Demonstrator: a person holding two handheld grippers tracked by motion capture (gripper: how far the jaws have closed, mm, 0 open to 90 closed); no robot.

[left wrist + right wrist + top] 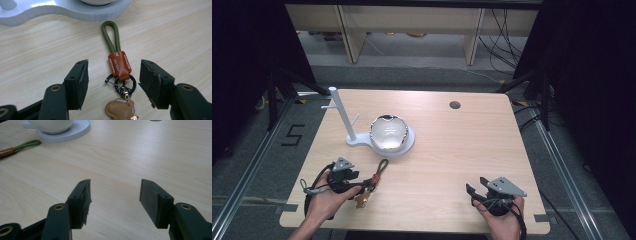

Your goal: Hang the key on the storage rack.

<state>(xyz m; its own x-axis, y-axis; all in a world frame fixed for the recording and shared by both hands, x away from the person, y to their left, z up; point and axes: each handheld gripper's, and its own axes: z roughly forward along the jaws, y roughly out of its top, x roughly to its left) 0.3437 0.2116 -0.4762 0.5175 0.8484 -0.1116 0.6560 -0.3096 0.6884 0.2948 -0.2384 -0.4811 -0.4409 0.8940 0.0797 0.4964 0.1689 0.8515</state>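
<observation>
A keychain (379, 170) with a green cord loop (111, 35), a brown leather tab (119, 63), dark rings and a tan charm (120, 110) lies flat on the wooden table. My left gripper (113, 71) is open, one jaw on each side of the tab and rings, and neither pad touches them. In the high view the left gripper (361, 187) sits at the front left, pointing right. My right gripper (115, 188) is open over bare wood, and it shows in the high view (474, 189) at the front right. The cord loop (27, 144) lies far to its left.
A white stand (343, 117) with an upright pole and short pegs stands at the back left; its round base (411, 142) carries a glossy bowl (388, 132). A cable hole (455, 105) is near the table's far edge. Shelving and cables lie beyond the table.
</observation>
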